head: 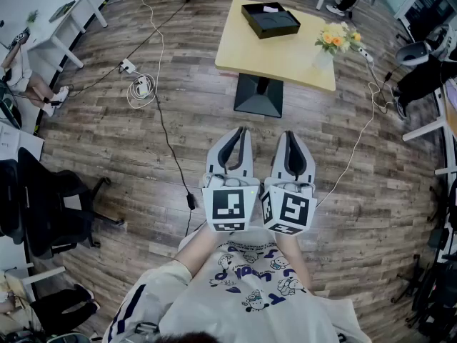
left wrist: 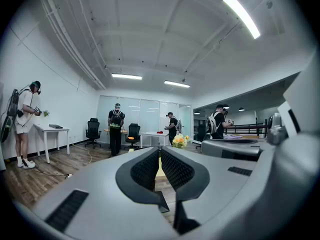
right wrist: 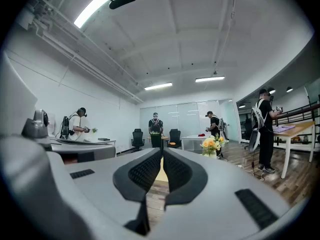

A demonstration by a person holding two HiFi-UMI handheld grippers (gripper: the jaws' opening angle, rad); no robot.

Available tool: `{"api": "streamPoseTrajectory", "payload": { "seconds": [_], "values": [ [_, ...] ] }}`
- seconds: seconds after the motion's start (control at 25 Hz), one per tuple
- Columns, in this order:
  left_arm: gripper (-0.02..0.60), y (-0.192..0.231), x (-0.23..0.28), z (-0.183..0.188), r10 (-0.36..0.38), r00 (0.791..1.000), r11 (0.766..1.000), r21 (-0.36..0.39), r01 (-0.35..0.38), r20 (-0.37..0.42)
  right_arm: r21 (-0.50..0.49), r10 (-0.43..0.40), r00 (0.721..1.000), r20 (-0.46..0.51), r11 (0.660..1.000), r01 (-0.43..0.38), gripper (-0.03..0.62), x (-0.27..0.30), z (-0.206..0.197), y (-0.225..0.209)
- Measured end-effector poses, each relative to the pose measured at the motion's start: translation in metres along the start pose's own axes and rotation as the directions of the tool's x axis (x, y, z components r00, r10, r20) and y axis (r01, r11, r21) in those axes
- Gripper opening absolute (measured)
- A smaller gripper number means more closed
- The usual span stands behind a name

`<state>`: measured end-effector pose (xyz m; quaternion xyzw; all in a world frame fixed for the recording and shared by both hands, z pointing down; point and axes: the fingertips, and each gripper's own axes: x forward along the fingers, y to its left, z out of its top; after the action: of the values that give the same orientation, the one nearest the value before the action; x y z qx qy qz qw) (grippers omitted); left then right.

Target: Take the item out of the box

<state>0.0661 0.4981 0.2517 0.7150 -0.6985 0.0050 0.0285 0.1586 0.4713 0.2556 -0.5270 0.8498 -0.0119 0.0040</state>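
Note:
A black open box (head: 270,19) lies at the far end of a light wooden table (head: 278,56), with a white item inside it near its back. Both grippers are held side by side close to my body, well short of the table. My left gripper (head: 238,133) is shut with nothing between its jaws; its tips (left wrist: 160,154) meet in the left gripper view. My right gripper (head: 291,135) is likewise shut and empty, its tips (right wrist: 162,153) touching in the right gripper view.
A vase of yellow flowers (head: 333,41) stands at the table's right corner. Cables (head: 164,120) run over the wooden floor at left. A black office chair (head: 50,206) stands at left, white desks (head: 64,20) beyond. Several people (left wrist: 116,129) stand about the room.

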Motion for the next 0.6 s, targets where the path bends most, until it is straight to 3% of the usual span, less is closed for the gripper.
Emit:
{"api": "streamPoseTrajectory", "payload": {
  "seconds": [0.6],
  "values": [
    [0.026, 0.006, 0.011, -0.003, 0.014, 1.0, 1.0, 0.003, -0.014, -0.017, 0.027, 0.009, 1.0, -0.009, 1.0, -0.009, 0.037, 0.014, -0.003, 0.001]
  ]
}}
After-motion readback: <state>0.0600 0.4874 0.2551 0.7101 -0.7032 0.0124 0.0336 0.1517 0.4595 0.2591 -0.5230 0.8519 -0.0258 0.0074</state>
